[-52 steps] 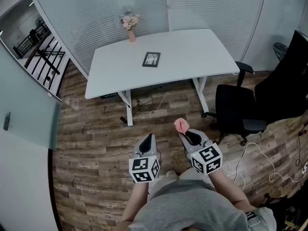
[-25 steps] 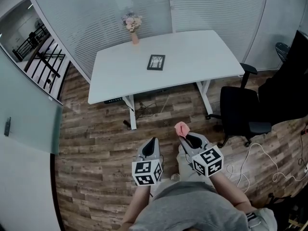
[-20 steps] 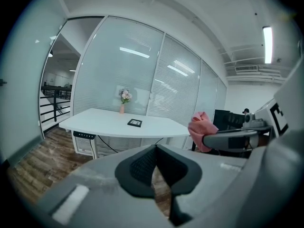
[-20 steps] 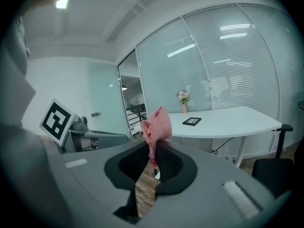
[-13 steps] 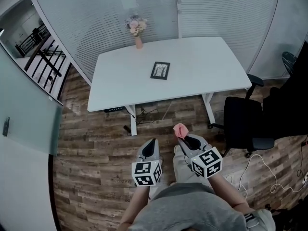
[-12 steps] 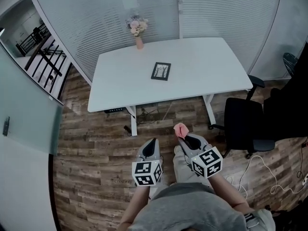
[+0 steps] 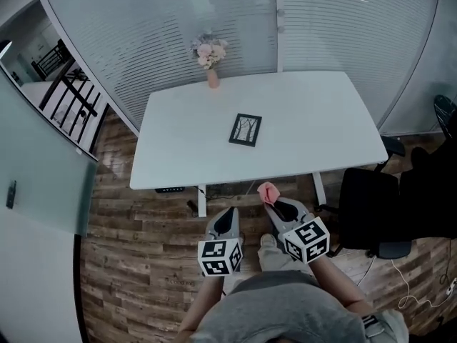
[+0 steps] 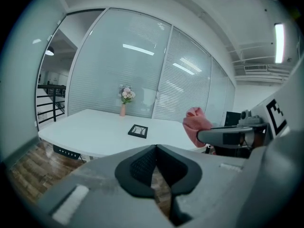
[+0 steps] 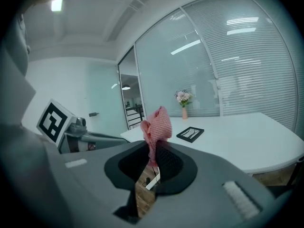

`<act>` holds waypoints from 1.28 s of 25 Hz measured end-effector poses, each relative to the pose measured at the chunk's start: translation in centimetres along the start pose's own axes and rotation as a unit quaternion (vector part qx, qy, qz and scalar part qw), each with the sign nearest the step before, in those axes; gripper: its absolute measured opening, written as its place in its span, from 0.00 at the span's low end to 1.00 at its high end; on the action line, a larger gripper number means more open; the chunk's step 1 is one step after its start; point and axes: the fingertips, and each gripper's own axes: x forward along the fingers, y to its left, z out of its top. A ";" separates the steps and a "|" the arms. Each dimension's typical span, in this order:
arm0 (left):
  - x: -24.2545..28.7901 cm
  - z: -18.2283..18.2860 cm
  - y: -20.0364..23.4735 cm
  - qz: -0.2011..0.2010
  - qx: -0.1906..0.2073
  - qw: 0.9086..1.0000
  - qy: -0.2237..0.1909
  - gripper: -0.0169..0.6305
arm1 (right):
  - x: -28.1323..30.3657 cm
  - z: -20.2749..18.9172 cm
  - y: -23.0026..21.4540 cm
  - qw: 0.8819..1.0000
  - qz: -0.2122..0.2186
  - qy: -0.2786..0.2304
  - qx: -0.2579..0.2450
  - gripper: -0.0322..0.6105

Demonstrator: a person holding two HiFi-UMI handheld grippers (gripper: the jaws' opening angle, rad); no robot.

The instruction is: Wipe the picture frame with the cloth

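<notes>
A small black picture frame [image 7: 245, 130] lies flat near the middle of the white table [image 7: 178, 156]; it also shows in the left gripper view [image 8: 138, 131] and the right gripper view [image 9: 190, 134]. My right gripper [image 7: 270, 201] is shut on a pink cloth [image 7: 268, 190], which sticks up from its jaws [image 9: 156, 125]. My left gripper [image 7: 227, 214] is shut with nothing in it. Both hang over the wooden floor, short of the table's near edge.
A pink vase of flowers [image 7: 211, 57] stands at the table's far edge against the glass wall with blinds. A black office chair [image 7: 375, 209] sits at the right, by the table's corner. Cables lie on the wood floor [image 7: 136, 241] at the right.
The table and frame have come nearer and lower in the head view as the person walks toward them. Both grippers keep their pose, the cloth still held.
</notes>
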 end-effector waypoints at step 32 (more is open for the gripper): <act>21.0 5.3 8.0 0.058 -0.036 0.997 0.041 0.03 | 16.5 6.4 -16.7 0.998 0.044 0.033 -0.038 0.12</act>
